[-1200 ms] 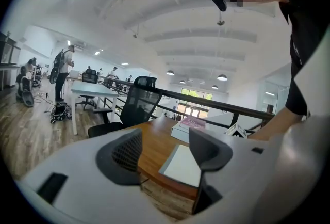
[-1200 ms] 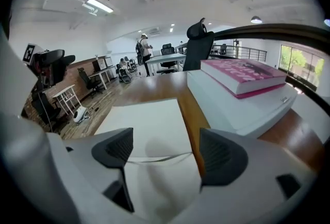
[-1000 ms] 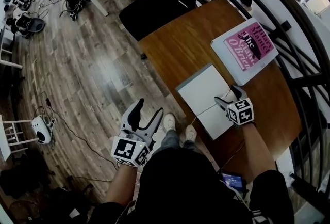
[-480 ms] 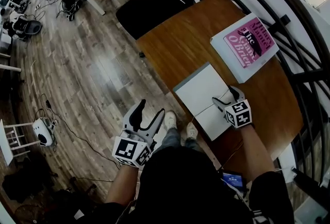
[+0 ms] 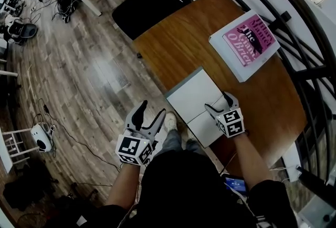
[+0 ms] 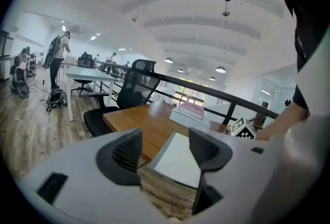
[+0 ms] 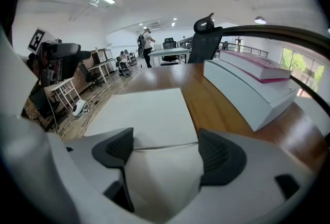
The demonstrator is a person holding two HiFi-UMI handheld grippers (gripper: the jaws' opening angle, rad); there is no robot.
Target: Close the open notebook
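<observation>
Presently | my right gripper [image 5: 217,102], jaws apart, over open white paper notebook [image 5: 195,94] at brown wooden table's [image 5: 173,43] near edge | left gripper [image 5: 150,111] jaws apart, off-table

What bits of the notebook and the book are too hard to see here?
- Notebook near page: partly covered by the right gripper in head view.
- Whether its open jaws touch paper: cannot tell from either view.
- Pink book cover: seen edge-on in right gripper view, title unreadable.

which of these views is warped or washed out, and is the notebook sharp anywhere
Head view: mild fisheye, pale sheen on the floor, notebook sharp. Right gripper view: strong barrel warp bows the railing, and the notebook's near page goes soft. Left gripper view: dark vignette at the corners, ceiling washed pale.
</observation>
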